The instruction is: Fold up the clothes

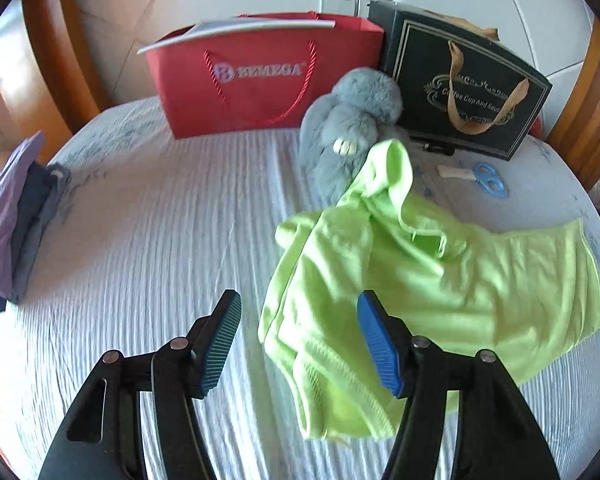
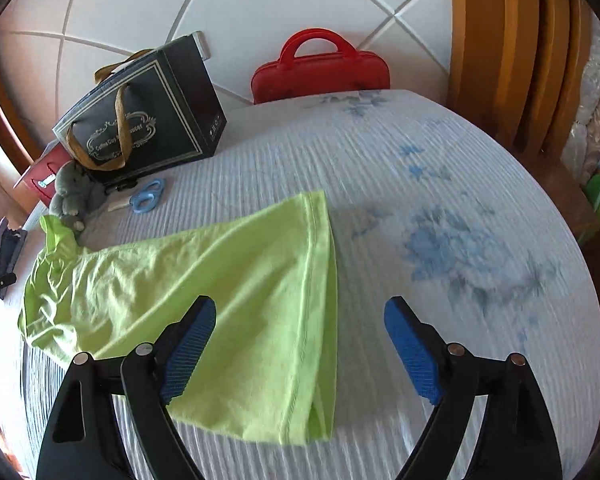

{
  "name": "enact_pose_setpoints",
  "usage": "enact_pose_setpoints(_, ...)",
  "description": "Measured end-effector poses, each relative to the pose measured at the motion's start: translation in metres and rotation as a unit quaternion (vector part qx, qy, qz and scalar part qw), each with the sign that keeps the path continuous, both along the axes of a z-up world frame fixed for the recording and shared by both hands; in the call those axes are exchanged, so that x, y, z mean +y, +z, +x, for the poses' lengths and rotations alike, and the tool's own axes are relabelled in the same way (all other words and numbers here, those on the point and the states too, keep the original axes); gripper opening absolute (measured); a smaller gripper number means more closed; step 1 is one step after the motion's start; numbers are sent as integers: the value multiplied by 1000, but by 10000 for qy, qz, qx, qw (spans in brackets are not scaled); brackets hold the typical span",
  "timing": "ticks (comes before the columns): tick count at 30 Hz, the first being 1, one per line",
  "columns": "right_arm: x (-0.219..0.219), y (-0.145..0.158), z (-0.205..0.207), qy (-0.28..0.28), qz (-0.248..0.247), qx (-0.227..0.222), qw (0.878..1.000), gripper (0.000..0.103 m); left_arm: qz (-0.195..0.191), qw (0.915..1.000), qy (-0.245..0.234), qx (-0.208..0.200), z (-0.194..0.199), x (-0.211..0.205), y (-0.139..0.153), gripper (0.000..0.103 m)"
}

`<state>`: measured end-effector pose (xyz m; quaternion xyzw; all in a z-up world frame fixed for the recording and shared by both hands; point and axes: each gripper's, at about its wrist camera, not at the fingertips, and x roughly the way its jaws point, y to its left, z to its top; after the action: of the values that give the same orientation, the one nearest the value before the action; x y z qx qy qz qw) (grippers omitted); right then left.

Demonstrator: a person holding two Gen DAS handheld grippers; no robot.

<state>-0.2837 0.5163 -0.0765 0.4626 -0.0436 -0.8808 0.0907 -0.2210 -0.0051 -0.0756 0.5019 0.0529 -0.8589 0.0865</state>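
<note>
A lime-green T-shirt (image 1: 440, 276) lies crumpled on the white bed sheet (image 1: 148, 240), its neck end bunched toward a grey plush toy. My left gripper (image 1: 300, 320) is open and empty, hovering over the shirt's near left edge. In the right wrist view the shirt (image 2: 220, 280) lies flatter, its hem (image 2: 320, 272) running toward me. My right gripper (image 2: 300, 328) is open and empty above the hem end.
A red paper bag (image 1: 260, 76), a dark gift bag (image 1: 468, 88), the grey plush toy (image 1: 348, 124) and blue scissors (image 1: 490, 178) sit at the headboard. Folded clothes (image 1: 16, 220) are stacked at the left. A red case (image 2: 320, 72) stands at the far edge.
</note>
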Motion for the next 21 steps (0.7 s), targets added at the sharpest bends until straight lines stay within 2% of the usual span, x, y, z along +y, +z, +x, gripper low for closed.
enact_pose_setpoints(5,8,-18,44,-32,-150,-236,9996,88,308,9993,11,-224,31,8,-25,62)
enact_pose_setpoints(11,6,-33,63,-57,-274,-358,9990,94,425,9990,65,-124,24,18,-38,62)
enact_pose_setpoints(17,-7,-40,59,-16,-239,-284,9993,94,248,9994,65,-228,0,27,-58,62)
enact_pose_setpoints(21,-18,-46,50,25,-196,-286,9994,94,55,9999,149,-27,-11,25,-62,62)
